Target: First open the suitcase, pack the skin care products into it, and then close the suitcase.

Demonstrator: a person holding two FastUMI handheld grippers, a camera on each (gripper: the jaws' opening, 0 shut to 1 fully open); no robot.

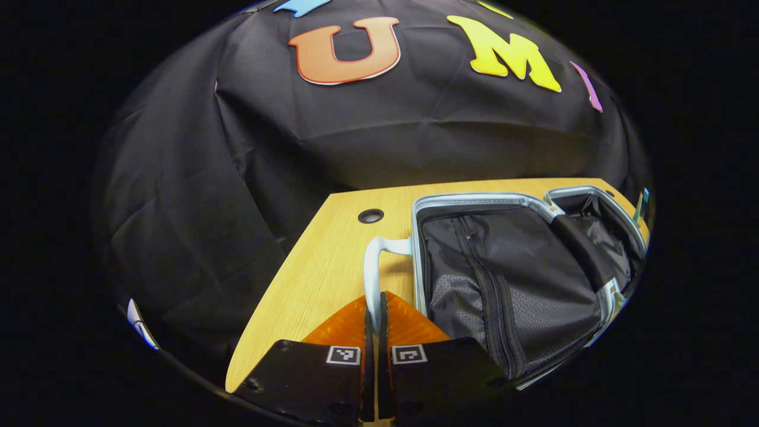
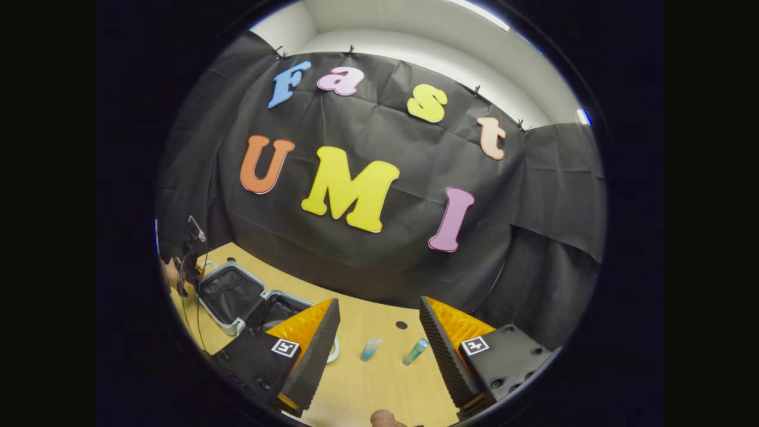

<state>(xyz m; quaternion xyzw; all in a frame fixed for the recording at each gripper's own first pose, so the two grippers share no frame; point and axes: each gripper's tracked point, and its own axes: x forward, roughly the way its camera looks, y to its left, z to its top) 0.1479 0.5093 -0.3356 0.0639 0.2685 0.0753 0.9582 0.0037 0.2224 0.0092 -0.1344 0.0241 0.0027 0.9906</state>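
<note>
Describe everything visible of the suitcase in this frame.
The pale blue hard-shell suitcase lies fully open and flat on the wooden table, both halves lined in black fabric with a zipped divider. Its light blue side handle is clamped between the left gripper's orange jaws. Nothing looks packed yet, though the far half is partly hidden.

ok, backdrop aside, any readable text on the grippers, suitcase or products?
None readable.
Left gripper tags, right gripper tags: square coded patterns, no words.
Blue tube, green bottle: too small to read.
Suitcase: no lettering visible.
</note>
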